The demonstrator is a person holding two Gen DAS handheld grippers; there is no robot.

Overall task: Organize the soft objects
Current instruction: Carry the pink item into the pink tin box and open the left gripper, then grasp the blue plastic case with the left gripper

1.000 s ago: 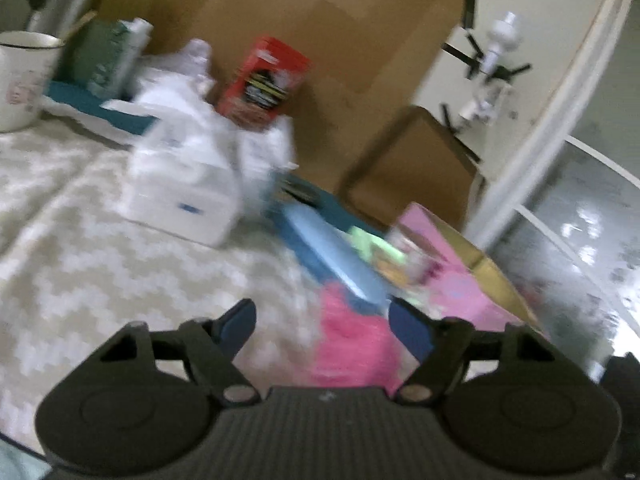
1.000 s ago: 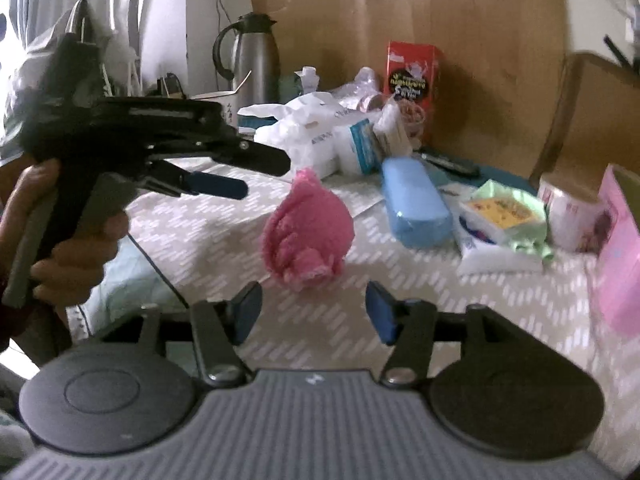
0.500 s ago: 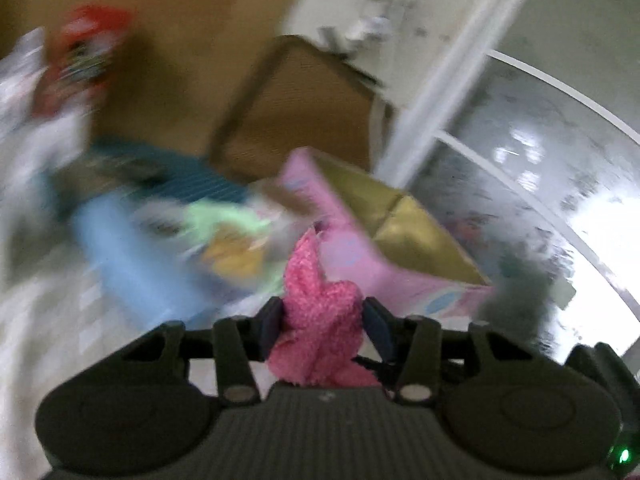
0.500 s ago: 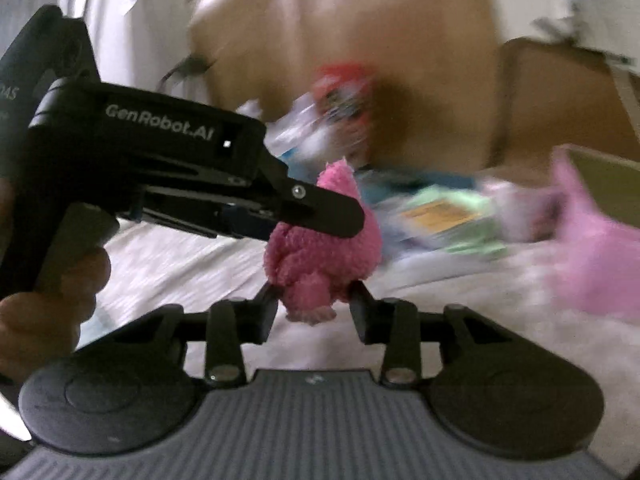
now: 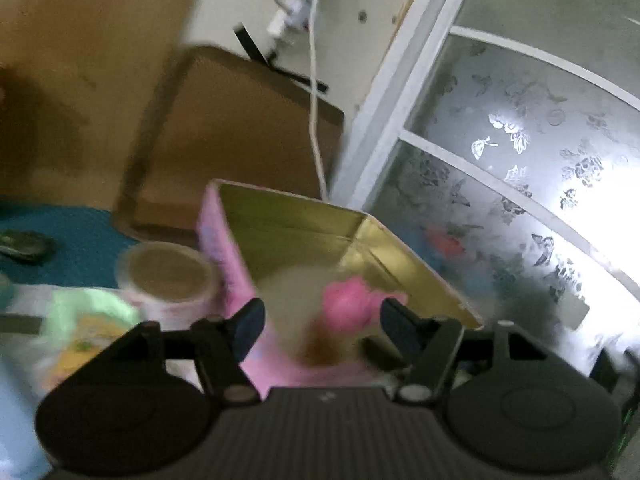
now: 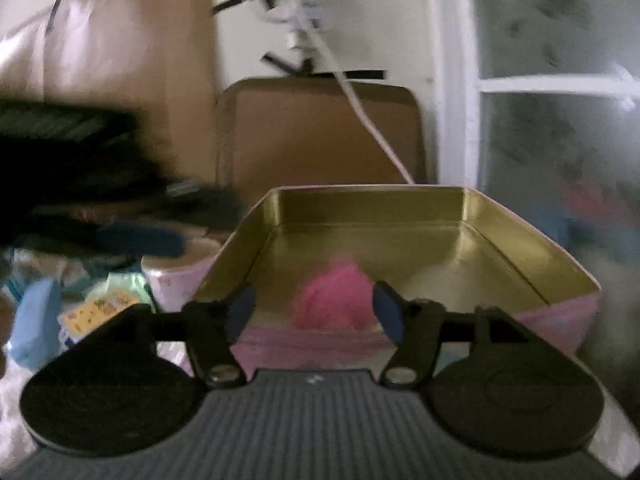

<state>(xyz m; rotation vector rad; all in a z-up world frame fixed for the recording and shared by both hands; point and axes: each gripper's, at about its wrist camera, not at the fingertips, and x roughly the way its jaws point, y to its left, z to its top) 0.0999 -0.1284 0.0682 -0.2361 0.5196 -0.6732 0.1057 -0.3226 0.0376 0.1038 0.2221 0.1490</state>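
A fluffy pink soft toy (image 6: 334, 294) lies inside the pink tin with a gold inside (image 6: 400, 208), near its front wall. In the left wrist view the toy (image 5: 346, 300) is a pink blur in the tin (image 5: 304, 220). My left gripper (image 5: 322, 316) is open and empty just above the tin's near corner. My right gripper (image 6: 312, 306) is open and empty, its fingers either side of the toy at the tin's front edge. The left gripper shows as a dark blur (image 6: 132, 236) to the left in the right wrist view.
A roll of tape (image 5: 168, 276) stands left of the tin. A green packet (image 6: 108, 300) and a blue pack (image 6: 34, 320) lie further left on the tablecloth. A brown chair back (image 6: 320, 132) and a white cable (image 6: 372, 120) are behind the tin.
Both grippers held the pink toy half a second ago, carried it right to the tin and opened. The toy now lies in the tin.
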